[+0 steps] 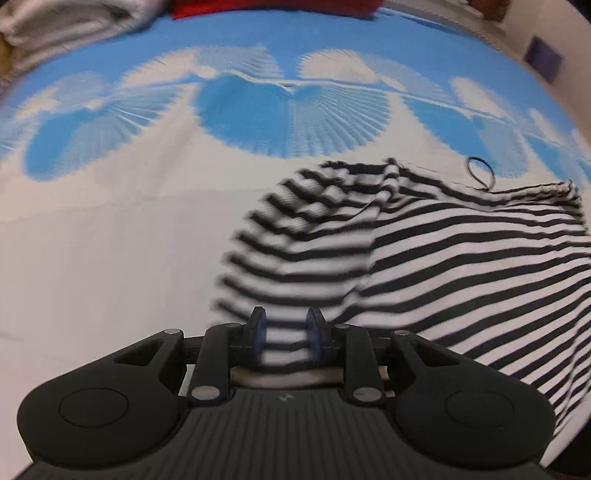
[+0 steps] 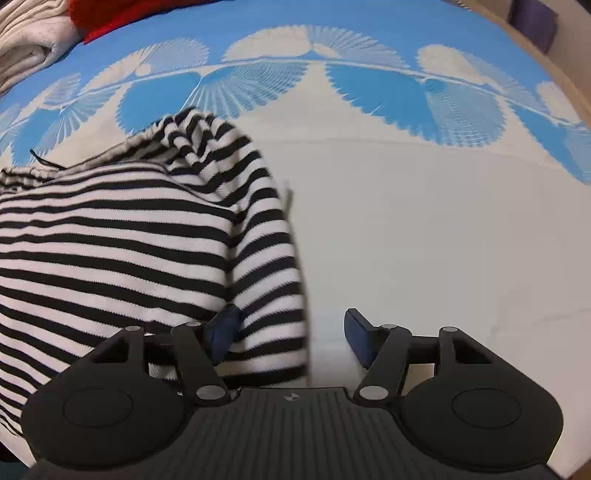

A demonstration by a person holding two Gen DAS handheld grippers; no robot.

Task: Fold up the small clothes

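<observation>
The striped garment (image 1: pixel 424 251) is lying bunched on the blue-and-white sheet (image 1: pixel 110 240). The left gripper (image 1: pixel 284 334) is pinching its edge; the right gripper (image 2: pixel 291 332) is gaping, cloth between its jaws unpressed. Grey fabric (image 2: pixel 26 40) and red fabric (image 2: pixel 103 18) are lying beyond.

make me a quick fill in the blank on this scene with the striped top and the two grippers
1. The garment has black and ____ stripes.
2. The right gripper has its jaws standing ____, with a garment edge between them.
3. The left gripper is shut on ____ cloth.
4. The sheet under the garment is white with a ____ fan pattern.

Missing words: white; open; striped; blue
</observation>
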